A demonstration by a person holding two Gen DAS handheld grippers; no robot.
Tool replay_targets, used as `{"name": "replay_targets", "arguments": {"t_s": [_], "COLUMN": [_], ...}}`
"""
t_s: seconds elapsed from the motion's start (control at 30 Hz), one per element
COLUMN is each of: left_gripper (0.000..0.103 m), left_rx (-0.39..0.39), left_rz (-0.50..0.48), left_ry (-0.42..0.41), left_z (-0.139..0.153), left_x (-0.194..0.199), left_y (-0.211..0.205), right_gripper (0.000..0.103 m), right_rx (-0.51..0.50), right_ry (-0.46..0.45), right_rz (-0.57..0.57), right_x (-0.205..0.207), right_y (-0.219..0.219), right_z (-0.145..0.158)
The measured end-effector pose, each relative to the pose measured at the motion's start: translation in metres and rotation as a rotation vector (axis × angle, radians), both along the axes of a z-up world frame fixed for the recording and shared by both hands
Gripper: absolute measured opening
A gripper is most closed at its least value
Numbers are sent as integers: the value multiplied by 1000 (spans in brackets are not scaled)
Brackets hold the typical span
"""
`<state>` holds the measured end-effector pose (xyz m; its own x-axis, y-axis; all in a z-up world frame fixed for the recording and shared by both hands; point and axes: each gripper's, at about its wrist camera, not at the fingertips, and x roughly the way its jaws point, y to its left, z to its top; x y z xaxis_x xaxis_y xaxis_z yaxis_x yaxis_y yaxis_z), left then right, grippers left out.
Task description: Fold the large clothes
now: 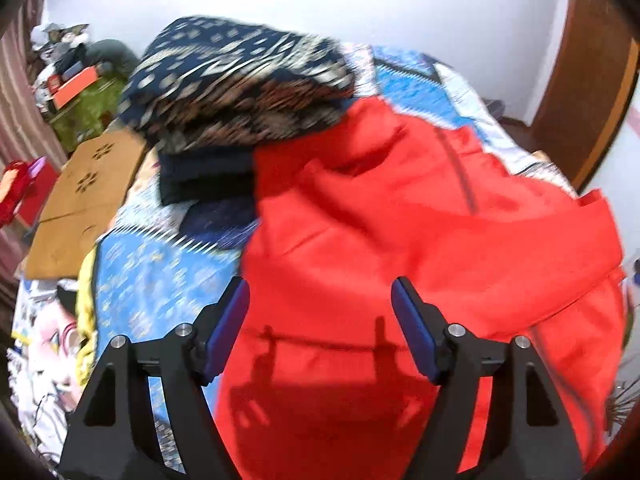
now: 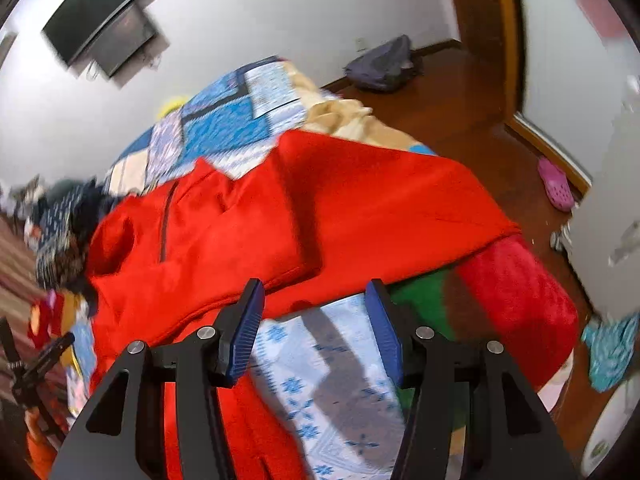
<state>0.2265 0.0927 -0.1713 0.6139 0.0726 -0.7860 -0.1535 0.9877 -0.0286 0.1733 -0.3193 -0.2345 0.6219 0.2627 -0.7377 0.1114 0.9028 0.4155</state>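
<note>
I have the left gripper (image 1: 320, 300) hanging over the red jacket (image 1: 420, 240), its blue pads (image 1: 228, 328) wide apart with nothing between them, only red cloth underneath and the gripper's shadow falling on it. The jacket lies spread on the bed (image 1: 160, 264), across the blue patterned quilt, its dark zip (image 1: 460, 172) running away toward the far side. Just beyond the jacket's far left edge sits a pile of folded clothes (image 1: 240, 92), dark blue with a pale print on top and something black beneath it, touching the red cloth at its corner. To the left of the bed I see a brown carton (image 1: 84, 196) and a cluttered green heap by the far wall. From the right wrist, the right gripper (image 2: 316, 312) is also parted and holds nothing; its jaws stand over the near edge of the jacket (image 2: 320, 208), where red cloth meets a white-and-blue patch of quilt (image 2: 320, 380). The left pad (image 2: 244, 332) overlaps the jacket's hem in this view, but I can't tell whether it touches. A red plush blanket (image 2: 520, 300) hangs off the bed's right side, with wooden floor (image 2: 460, 120), a pink clog (image 2: 554, 184) and a grey bag (image 2: 384, 66) beyond. The view is a little blurred.
</note>
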Motion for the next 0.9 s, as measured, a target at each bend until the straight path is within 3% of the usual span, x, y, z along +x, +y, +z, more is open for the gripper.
{"name": "replay_targets", "arguments": {"t_s": [0.27,0.47,0.67,0.77,0.8,0.83,0.9], "left_gripper": [72,72,72,72,72,72,74], "left_rx": [-127,-162,-129,-114,-112,-111,-107], "left_rz": [-70,-100,-109,-112,-113,-114,-117], "left_ry": [59,152,205,223,223,223,225], "left_z": [-10,-41,-63,-69,-69,-69,-69], "left_x": [47,70,74,74,74,74,73], "left_y": [-35,-56,-69,-71,-72,-72,-72], "right_gripper": [49,49,46,28,13,8,8], "right_rx": [179,335,271,224,219,209,224], "right_ry": [112,84,64,53,49,44,7], "right_rz": [-166,-231,-295,-306,-313,-325,-339], "right_x": [18,33,60,69,70,70,65], "right_y": [-60,-87,-87,-86,-90,-92,-100], "right_z": [-46,-64,-68,-66,-66,-65,-59]}}
